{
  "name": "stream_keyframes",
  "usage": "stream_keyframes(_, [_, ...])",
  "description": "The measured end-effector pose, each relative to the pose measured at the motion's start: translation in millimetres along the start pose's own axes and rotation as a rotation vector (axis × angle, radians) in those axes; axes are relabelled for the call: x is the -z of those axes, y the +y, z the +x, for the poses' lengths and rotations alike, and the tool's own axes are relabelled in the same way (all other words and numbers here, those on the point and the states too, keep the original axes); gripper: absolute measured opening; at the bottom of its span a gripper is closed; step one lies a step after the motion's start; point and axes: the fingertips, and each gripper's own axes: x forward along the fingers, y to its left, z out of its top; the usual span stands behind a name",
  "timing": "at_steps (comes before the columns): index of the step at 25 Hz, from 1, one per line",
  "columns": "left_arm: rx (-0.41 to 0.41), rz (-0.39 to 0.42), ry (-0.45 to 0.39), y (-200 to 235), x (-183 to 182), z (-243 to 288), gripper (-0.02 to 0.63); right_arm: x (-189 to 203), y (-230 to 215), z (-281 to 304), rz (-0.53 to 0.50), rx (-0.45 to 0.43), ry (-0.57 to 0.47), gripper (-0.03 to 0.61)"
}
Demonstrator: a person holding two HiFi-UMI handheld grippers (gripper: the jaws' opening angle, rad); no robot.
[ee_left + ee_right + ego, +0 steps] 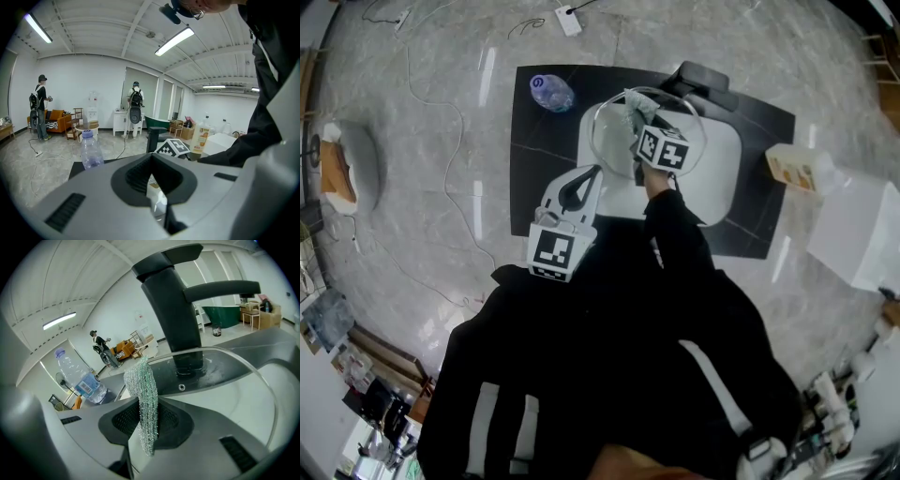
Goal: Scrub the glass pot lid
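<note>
The glass pot lid [613,142] is held up over the white sink basin [722,178]. My left gripper [590,178] is shut on the lid's near-left rim, and a sliver of glass [157,199] shows between its jaws. My right gripper [639,124] is shut on a silvery-green mesh scrub cloth [630,109] that lies against the lid's face. In the right gripper view the cloth [145,399] hangs from the closed jaws [143,425], with the lid [225,373] and its small vent hole just ahead.
A black faucet [705,82] [178,319] stands behind the basin on a black mat [534,159]. A plastic water bottle [551,92] [91,150] lies at the mat's far left. An orange soap bottle [797,169] and a white box [858,230] sit to the right. People [40,108] stand far off.
</note>
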Motion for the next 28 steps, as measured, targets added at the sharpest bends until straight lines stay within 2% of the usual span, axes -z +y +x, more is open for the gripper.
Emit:
stream_keyframes(7, [0.023, 0.033, 0.016, -8, 3, 5, 0.002, 5, -25, -9, 0.035, 0.036, 0.0, 0.063])
stream_keyframes(12, [0.032, 0.019, 0.011, -16, 1, 10, 0.003, 4, -35, -13, 0.017, 0.051, 0.003, 0.063])
stream_keyframes(16, [0.041, 0.045, 0.019, -17, 1, 12, 0.002, 2, -43, -18, 0.017, 0.067, -0.013, 0.063])
stream_keyframes(28, [0.06, 0.032, 0.009, -28, -1, 18, 0.002, 4, -68, -32, 0.061, 0.109, -0.031, 0.063])
